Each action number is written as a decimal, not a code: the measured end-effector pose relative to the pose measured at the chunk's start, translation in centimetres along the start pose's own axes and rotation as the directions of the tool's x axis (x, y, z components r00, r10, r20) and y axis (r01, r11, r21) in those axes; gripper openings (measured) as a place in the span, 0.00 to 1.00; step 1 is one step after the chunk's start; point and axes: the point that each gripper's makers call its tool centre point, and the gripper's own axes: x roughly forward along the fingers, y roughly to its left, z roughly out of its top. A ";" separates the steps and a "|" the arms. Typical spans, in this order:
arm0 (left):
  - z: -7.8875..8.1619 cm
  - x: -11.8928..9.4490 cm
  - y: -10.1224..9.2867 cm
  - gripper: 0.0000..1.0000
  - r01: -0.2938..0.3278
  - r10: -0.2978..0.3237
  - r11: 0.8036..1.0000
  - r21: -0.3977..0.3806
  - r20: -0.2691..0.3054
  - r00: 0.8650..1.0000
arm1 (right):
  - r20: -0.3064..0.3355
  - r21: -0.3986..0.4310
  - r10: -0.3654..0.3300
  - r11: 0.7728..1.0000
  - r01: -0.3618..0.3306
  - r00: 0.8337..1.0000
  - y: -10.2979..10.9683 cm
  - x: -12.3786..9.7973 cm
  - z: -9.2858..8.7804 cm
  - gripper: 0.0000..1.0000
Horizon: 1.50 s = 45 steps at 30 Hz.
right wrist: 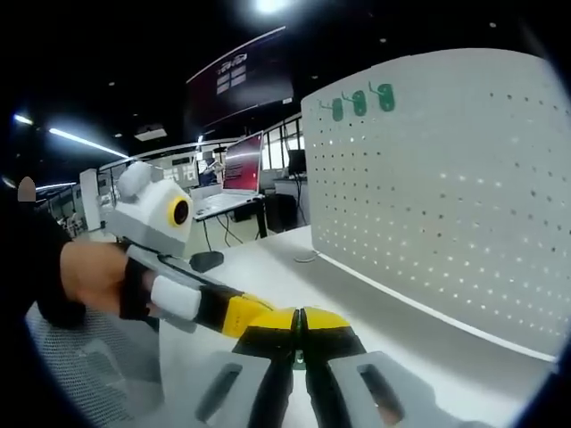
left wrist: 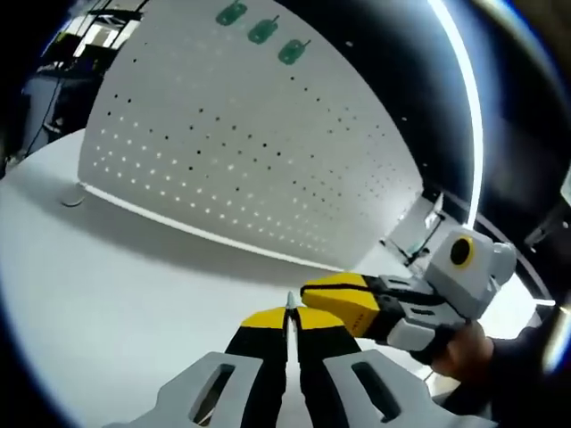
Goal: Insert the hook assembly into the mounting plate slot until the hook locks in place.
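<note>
Left gripper view: left gripper [left wrist: 289, 323], yellow-tipped black jaws pressed together on a thin metal pin-like piece [left wrist: 289, 303]; what it is cannot be told. Right gripper [left wrist: 343, 299] enters from the right, held by a hand [left wrist: 464, 352]. Beyond stands a white perforated pegboard [left wrist: 241, 152] on a smooth white table [left wrist: 107, 294], with three green hooks [left wrist: 261, 31] near its top edge.

Right gripper view: right gripper [right wrist: 301, 325] jaws closed, a small green bit between them. Left gripper [right wrist: 236, 312] touches alongside. Pegboard [right wrist: 446, 178] upright, green hooks [right wrist: 359, 102] near its top edge.

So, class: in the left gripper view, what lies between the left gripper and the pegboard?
Bare white table; nothing lies between left gripper and pegboard.
</note>
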 end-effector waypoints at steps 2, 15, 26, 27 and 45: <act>0.2 -0.1 -0.1 0.01 0.005 -0.005 1.000 -0.013 0.012 1.000 | 0.002 0.003 -0.001 1.000 0.001 1.000 0.0 0.0 0.0 0.00; 1.1 -0.5 0.0 0.01 -0.031 0.029 0.997 0.068 0.035 0.999 | 0.011 0.038 -0.030 0.999 0.030 0.999 -0.7 -0.4 0.2 0.06; 1.9 -1.1 1.1 0.01 -0.091 0.085 0.992 0.092 0.072 0.994 | -0.033 -0.056 -0.011 0.998 0.009 0.999 0.4 -0.1 -0.6 0.06; 1.8 -1.0 1.0 0.01 -0.092 0.085 0.990 0.105 0.065 0.994 | -0.036 -0.061 -0.009 0.998 0.007 0.999 0.4 -0.1 -0.6 0.06; 1.2 -0.6 -0.3 0.01 -0.048 0.044 0.990 0.131 0.029 0.999 | -0.063 -0.099 -0.009 0.995 0.002 0.998 0.3 0.1 -1.3 0.03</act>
